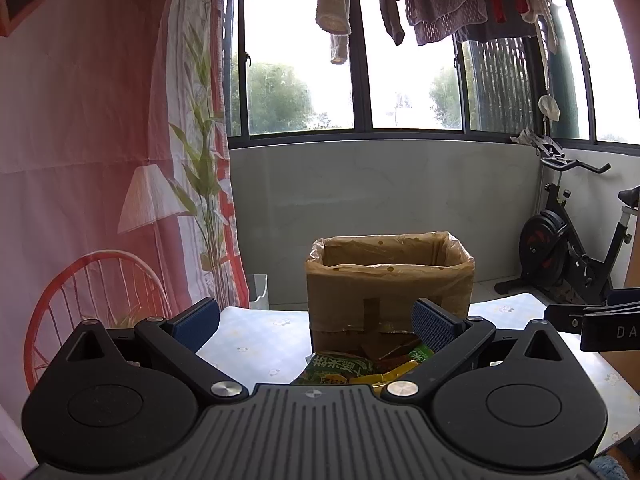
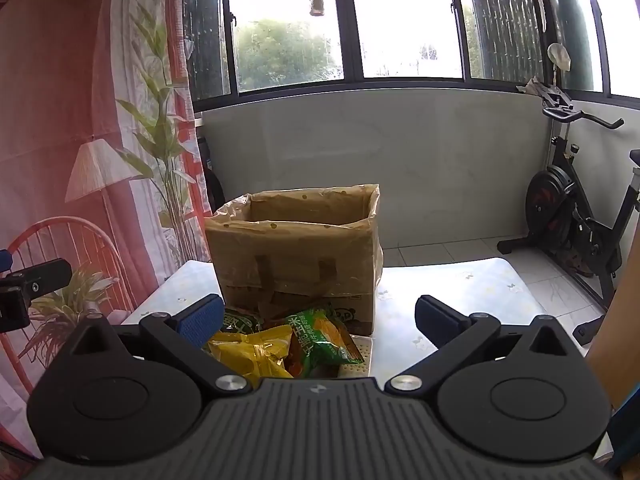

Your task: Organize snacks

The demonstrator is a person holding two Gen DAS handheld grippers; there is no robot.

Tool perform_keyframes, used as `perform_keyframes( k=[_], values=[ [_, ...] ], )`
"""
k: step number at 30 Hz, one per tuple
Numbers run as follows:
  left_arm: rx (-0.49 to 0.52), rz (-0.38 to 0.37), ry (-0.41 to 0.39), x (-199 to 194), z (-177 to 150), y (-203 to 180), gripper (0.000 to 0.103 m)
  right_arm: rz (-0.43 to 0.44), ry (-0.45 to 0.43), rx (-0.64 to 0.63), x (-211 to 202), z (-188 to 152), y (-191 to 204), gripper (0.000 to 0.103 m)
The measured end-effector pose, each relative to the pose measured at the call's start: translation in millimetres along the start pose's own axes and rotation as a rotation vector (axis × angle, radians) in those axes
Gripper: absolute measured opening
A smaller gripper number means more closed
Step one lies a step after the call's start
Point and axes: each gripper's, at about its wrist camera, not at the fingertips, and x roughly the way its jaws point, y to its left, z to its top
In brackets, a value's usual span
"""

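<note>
Both my tools, left tool [image 1: 316, 322] and right tool [image 2: 320, 318], gape wide and empty. Snack packets [image 2: 280, 344] lie heaped on the worktop [image 2: 460, 292], touching the near side of a lined cardboard box [image 2: 296, 256].

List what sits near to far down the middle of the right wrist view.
Yellow snack bag → green snack bag → cardboard box → grey wall → window.
</note>
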Motion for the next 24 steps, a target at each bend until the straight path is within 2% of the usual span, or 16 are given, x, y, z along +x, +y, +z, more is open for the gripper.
perform_keyframes(
  k=[8, 24],
  values=[
    [-0.055, -0.038, 0.005, 4.2, -1.7, 9.4, 0.103, -0.001, 0.004, -0.001, 1.3, -0.7, 0.9, 0.103],
    [-0.079, -0.042, 0.013, 5.4, -3.7, 9.6, 0.103, 0.004, 0.008, -0.006, 1.2, -0.4, 2.8, 0.103]
  ],
)
